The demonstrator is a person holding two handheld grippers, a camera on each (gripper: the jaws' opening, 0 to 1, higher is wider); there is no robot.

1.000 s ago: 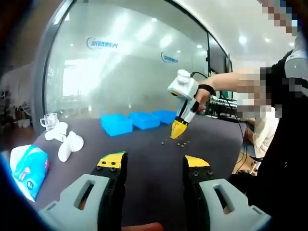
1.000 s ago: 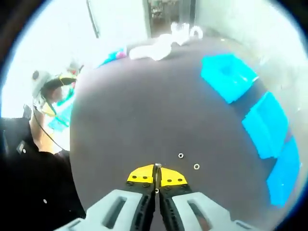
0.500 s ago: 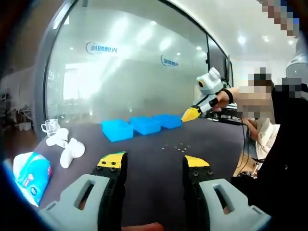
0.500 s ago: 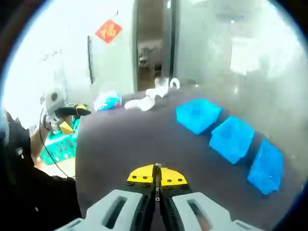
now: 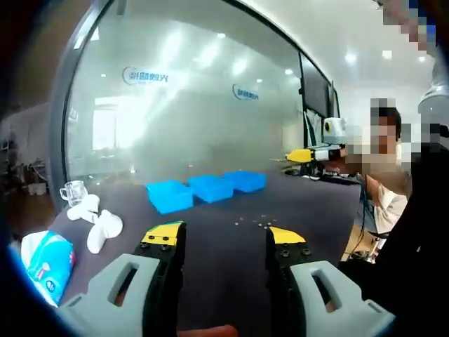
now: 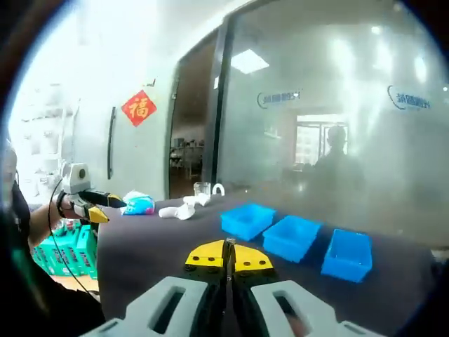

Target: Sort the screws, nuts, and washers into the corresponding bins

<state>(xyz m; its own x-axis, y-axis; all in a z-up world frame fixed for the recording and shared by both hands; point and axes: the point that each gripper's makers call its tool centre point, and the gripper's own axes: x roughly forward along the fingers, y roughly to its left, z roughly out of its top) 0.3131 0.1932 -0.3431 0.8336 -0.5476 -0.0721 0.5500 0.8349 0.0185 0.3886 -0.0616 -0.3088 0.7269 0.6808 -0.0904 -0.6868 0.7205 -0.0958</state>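
Three bins (image 5: 205,189) in a row on the table (image 5: 224,260), glass wall behind. Small hardware (image 5: 259,222) lies before them. Left of bins: cup (image 5: 73,191), white objects (image 5: 98,221), packet (image 5: 43,263) at table edge.

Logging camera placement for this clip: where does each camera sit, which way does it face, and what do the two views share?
Left gripper view: rides the left hand-held gripper, jaws open, looking level across the dark table toward three blue bins, loose hardware and a glass wall; the right hand-held gripper shows at right.
Right gripper view: rides the right hand-held gripper, jaws shut, raised, facing the bins and glass wall; the left hand-held gripper shows at left.
Shared: table, the three bins, the white objects, glass wall.
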